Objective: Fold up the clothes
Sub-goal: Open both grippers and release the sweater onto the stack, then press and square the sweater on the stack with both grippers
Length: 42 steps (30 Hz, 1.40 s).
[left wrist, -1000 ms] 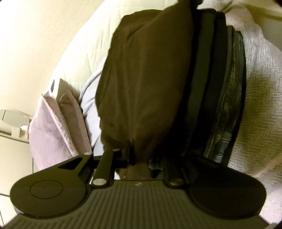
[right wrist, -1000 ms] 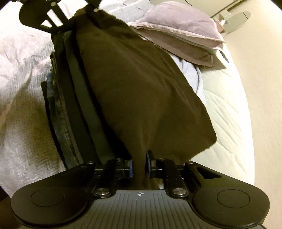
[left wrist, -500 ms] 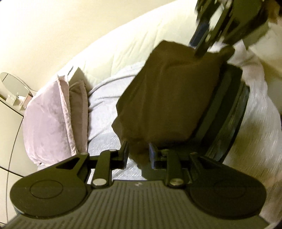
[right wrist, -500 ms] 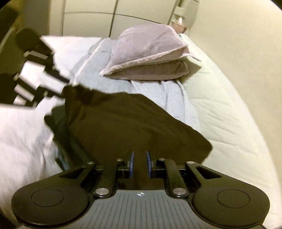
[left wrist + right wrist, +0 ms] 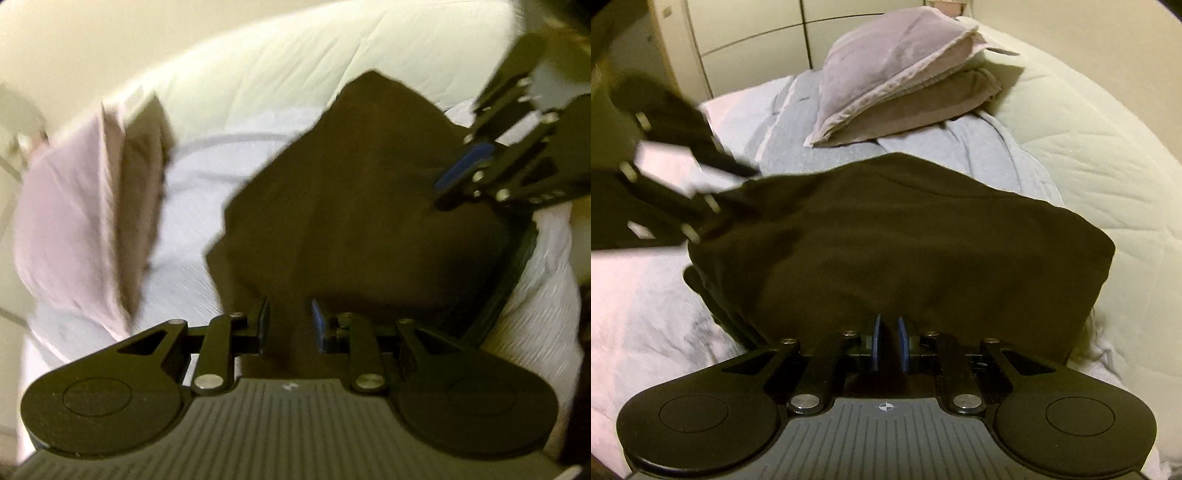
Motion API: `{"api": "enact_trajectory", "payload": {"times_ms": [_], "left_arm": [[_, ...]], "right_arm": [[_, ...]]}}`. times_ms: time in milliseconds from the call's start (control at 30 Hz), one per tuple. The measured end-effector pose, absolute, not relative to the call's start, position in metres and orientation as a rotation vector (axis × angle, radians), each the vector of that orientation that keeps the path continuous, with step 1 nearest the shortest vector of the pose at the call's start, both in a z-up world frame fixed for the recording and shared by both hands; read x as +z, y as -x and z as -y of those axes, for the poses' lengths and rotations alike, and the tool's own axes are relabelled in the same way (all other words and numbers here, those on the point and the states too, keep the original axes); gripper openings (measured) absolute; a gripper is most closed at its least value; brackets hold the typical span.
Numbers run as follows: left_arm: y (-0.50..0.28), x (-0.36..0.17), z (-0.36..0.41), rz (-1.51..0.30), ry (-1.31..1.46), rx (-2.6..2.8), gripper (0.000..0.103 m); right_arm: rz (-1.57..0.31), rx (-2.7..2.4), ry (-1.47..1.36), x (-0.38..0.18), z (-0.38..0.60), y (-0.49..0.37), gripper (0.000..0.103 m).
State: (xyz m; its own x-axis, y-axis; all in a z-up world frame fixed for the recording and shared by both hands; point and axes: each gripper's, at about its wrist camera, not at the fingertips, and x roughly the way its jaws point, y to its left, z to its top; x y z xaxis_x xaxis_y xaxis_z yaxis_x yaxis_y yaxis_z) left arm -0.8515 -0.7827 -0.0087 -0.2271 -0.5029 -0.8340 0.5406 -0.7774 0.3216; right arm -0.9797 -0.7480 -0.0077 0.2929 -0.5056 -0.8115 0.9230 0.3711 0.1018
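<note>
A: Where is the dark brown garment sitting?

B: It is lying on the pale bedspread, over a stack of dark folded clothes, with the two pillows beyond it at the far end.

A: What are the tongs doing?

B: The left gripper is pinching bunched cloth at one corner. The right gripper is opening slightly; whether its blue pads are pinching cloth, I cannot tell.

A: Why two corners?

B: Probably so the fabric is staying taut and flat while being laid onto the stack.
</note>
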Motion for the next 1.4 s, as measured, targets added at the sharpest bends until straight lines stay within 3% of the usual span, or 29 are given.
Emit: {"api": "enact_trajectory", "payload": {"times_ms": [133,367,700,933,1400], "left_arm": [[0.863,-0.028,0.795,-0.204,-1.393,-2.004,0.024],[0.868,-0.04,0.793,-0.242,-1.389,-1.981,0.023],[0.851,-0.038,0.798,-0.277,-1.357,-2.005,0.023],[0.829,-0.037,0.787,-0.309,-1.347,-2.034,0.024],[0.803,-0.006,0.804,-0.433,-1.176,-2.033,0.024]], "right_arm": [[-0.721,-1.094,-0.711,0.001,0.749,0.994,0.04],[-0.648,-1.091,-0.881,-0.013,0.751,1.011,0.044],[-0.614,-1.127,-0.807,0.018,0.763,0.986,0.045],[-0.815,-1.13,-0.765,-0.019,0.766,0.949,0.045],[-0.814,-1.166,-0.772,0.014,0.781,0.954,0.045]]}}
